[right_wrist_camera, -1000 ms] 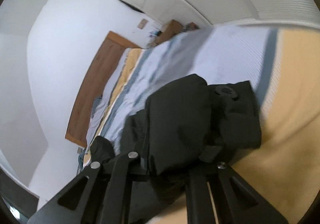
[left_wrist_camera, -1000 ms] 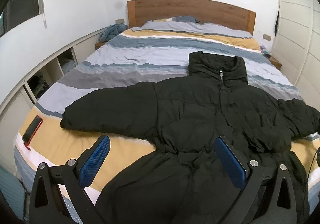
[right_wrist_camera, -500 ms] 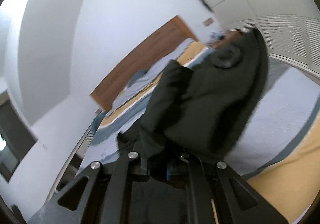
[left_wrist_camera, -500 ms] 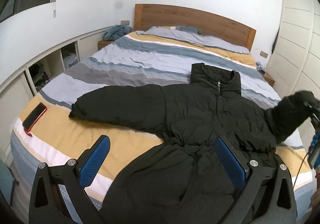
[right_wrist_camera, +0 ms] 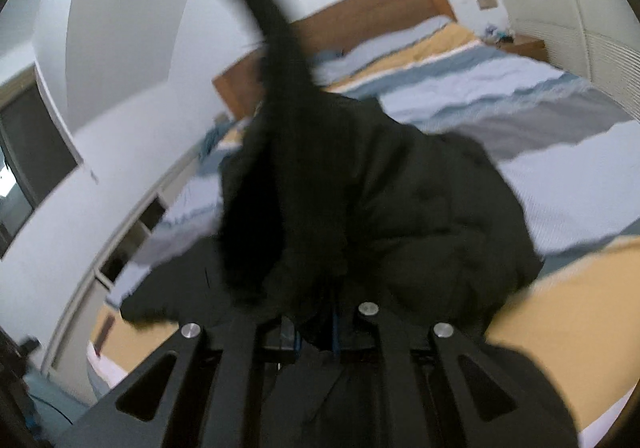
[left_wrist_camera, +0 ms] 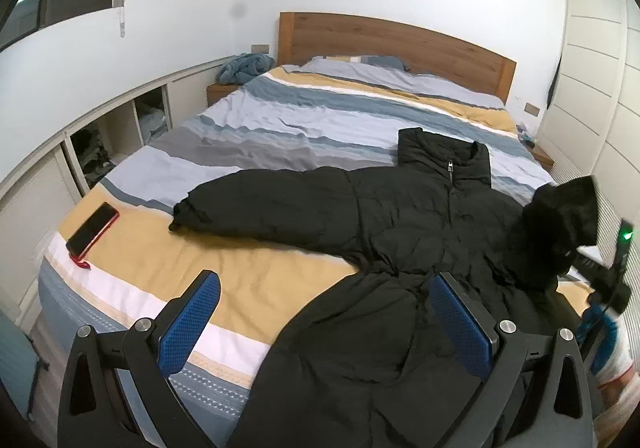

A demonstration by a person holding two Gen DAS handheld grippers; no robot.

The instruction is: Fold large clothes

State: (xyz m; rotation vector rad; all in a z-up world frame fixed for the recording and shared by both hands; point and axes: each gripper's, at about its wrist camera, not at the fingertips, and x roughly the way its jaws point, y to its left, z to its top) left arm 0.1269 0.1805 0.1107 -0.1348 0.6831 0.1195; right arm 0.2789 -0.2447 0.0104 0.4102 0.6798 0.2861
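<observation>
A black puffer jacket point(left_wrist_camera: 400, 216) lies front up on the striped bed point(left_wrist_camera: 304, 120), collar toward the headboard, its left sleeve point(left_wrist_camera: 256, 208) stretched out flat. My left gripper point(left_wrist_camera: 324, 320) is open and empty, held above the jacket's lower hem. My right gripper point(right_wrist_camera: 316, 332) is shut on the jacket's right sleeve point(right_wrist_camera: 280, 168) and holds it lifted off the bed. It also shows at the right edge of the left wrist view point(left_wrist_camera: 576, 260), with the sleeve cuff point(left_wrist_camera: 560, 216) standing up.
A red-cased phone point(left_wrist_camera: 93, 229) lies on the bed's near left corner. Open wall shelves point(left_wrist_camera: 120, 136) run along the left. A wooden headboard point(left_wrist_camera: 392, 44) is at the far end, a blue cloth heap point(left_wrist_camera: 244, 66) on the nightstand, white wardrobe doors point(left_wrist_camera: 592, 88) on the right.
My right gripper has lifted the right sleeve off the bed and swung it up and inward over the jacket. My left gripper has drawn back and risen, still open.
</observation>
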